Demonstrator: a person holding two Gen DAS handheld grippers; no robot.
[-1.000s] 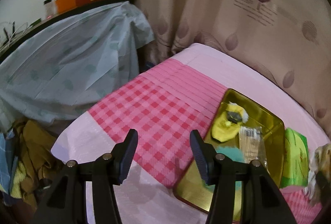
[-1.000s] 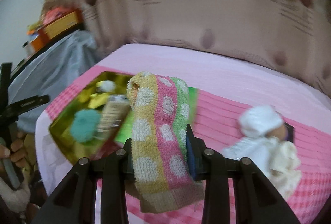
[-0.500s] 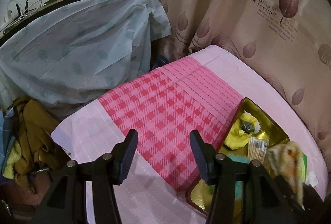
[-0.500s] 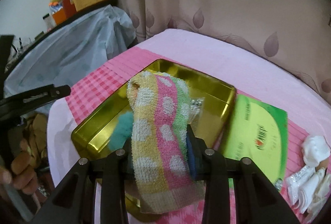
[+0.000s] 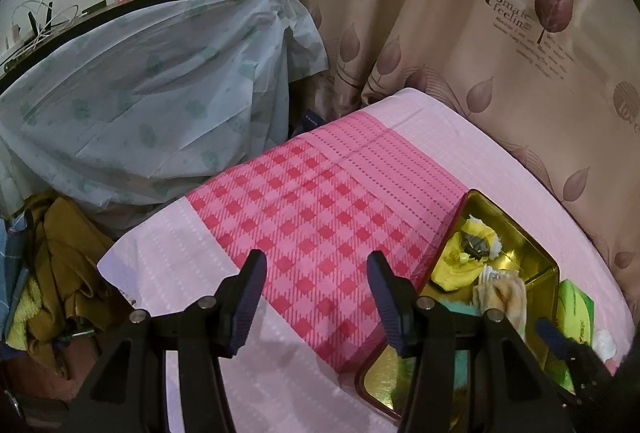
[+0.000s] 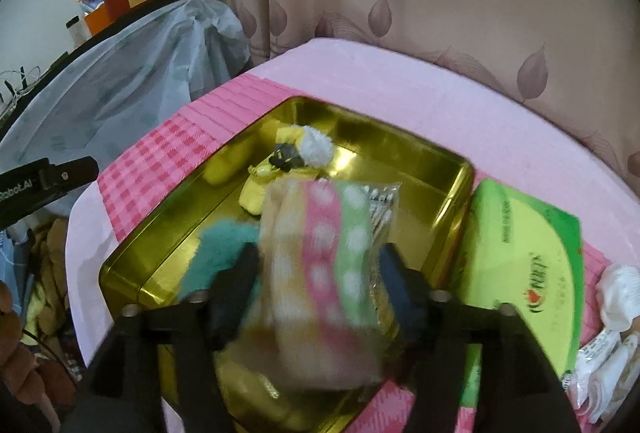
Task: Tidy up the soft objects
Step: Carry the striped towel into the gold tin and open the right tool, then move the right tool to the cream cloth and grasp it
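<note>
Right gripper (image 6: 316, 265) jaws opening around one blurred striped towel (image 6: 320, 273) over one gold tin (image 6: 420, 157) holding one yellow sock (image 6: 260, 193); left gripper (image 5: 316, 273) spread apart, empty.

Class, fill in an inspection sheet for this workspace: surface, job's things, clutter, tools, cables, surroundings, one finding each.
Surface: pink checked cloth over a table.
Job's things: gold tin holds a yellow soft toy, a teal fluffy piece and a clear packet; striped dotted towel, blurred, over the tin.
Clutter: green packet beside the tin; white doll at the right edge.
Tools: left tool open, empty; right tool opening, towel between its fingers.
Cables: wires on the shelf.
Surroundings: leaf-print curtain; plastic-draped furniture; clothes pile.
</note>
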